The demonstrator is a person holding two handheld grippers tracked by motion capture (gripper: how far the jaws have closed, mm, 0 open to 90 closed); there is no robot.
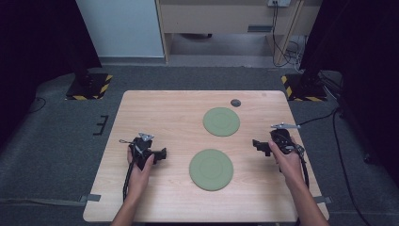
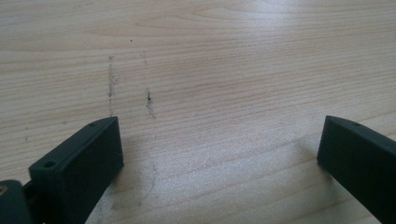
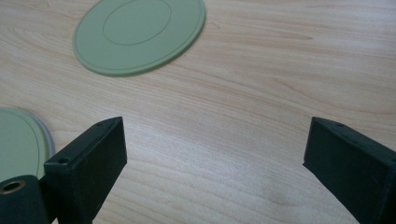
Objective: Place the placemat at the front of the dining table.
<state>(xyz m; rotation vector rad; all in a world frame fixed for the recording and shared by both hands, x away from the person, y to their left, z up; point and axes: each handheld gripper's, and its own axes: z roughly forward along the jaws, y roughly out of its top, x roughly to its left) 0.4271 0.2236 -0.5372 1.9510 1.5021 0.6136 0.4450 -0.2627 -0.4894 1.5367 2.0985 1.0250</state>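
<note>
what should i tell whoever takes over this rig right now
Left gripper: open, empty, low over bare wood left of the near plate.
Right gripper: open, empty, to the right of both plates, jaws pointing toward them.
Far plate lies flat behind the near one, apart from it; a small dark disc sits beyond.
Done: nothing gripped yet.
Left: probably picking up a plate.

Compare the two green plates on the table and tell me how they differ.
The far plate lies toward the back of the table, close to a small dark round spot; the near plate lies toward the person's edge. The near plate sits between the left tool and right tool, while the far plate is beyond both. Both are flat, round, pale green, with a faint inner ring, and untouched.
</note>
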